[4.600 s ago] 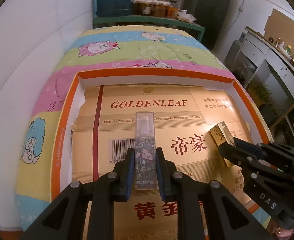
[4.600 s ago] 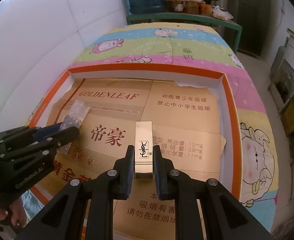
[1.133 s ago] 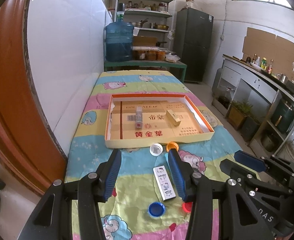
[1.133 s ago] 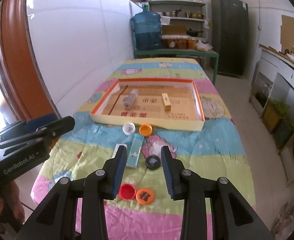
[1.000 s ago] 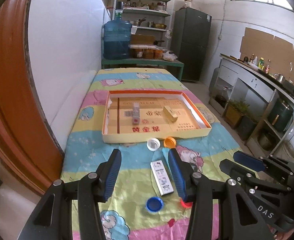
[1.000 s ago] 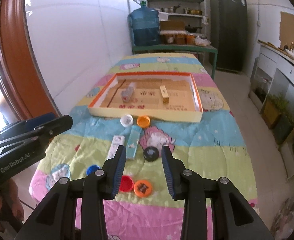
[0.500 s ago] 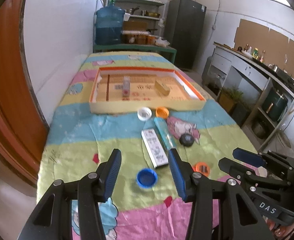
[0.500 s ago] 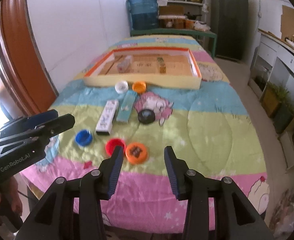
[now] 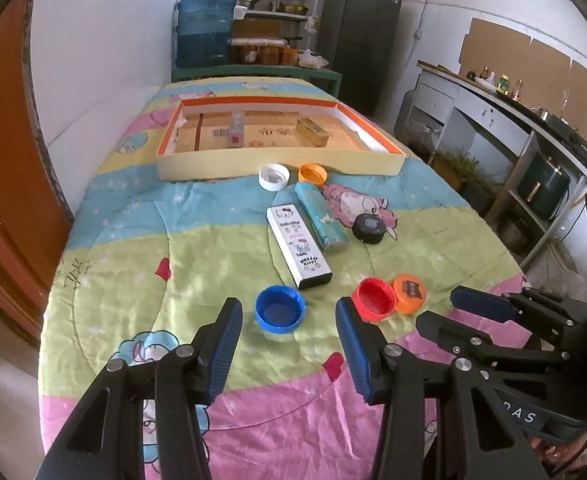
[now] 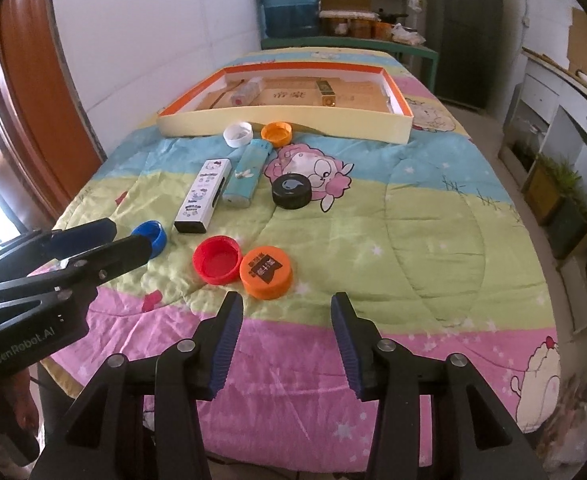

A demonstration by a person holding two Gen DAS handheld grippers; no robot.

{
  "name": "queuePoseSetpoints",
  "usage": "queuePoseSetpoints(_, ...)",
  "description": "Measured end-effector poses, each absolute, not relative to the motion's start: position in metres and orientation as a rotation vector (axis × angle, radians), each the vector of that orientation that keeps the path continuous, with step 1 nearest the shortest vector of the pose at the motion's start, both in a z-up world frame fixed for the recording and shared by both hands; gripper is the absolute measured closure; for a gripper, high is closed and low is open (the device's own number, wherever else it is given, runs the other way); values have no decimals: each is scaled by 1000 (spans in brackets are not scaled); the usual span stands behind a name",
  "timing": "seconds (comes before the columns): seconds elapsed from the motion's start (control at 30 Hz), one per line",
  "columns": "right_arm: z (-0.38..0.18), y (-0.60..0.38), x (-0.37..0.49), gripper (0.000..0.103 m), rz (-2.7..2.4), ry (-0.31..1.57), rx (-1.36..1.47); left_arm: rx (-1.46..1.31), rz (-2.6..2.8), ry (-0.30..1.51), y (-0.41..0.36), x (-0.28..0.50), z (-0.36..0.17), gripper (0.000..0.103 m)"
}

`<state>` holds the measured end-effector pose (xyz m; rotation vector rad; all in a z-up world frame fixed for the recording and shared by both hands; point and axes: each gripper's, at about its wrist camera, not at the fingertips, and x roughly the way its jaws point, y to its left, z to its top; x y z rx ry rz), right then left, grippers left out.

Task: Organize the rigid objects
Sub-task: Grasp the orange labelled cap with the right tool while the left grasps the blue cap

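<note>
Two grippers, left gripper point(image 9: 289, 338) and right gripper point(image 10: 285, 334), were held with jaws wide apart, empty; blue cap point(image 9: 279, 314), just beside the Hello Kitty box point(image 9: 298, 245), was best straddled squarely before closing.

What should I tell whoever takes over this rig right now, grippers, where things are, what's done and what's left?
Left gripper: open, empty, lined up on the blue cap.
Right gripper: open, empty, just short of the orange cap.
Done: the floral bottle and gold box lie in the orange-rimmed tray.
Left on the quilt: blue, red and orange caps nearest; white case, teal case, black puck; white cap and second orange cap by the tray wall.
</note>
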<state>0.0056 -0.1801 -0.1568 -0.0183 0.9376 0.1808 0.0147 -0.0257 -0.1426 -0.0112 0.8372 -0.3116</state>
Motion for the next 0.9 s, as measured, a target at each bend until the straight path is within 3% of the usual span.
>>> queuePoseSetpoints(0.57, -163, -169, 17, 56, 194, 913, -98, -8, -297, 875, -28, 30, -163, 56)
queuePoseSetpoints(0.73, -163, -165, 18, 73, 209, 902, -117, -14, -300, 869, -24, 34, -164, 72)
queuePoseSetpoints(0.9, -162, -165, 20, 75, 216, 903, -107, -21, -308, 861, -21, 32, -164, 72)
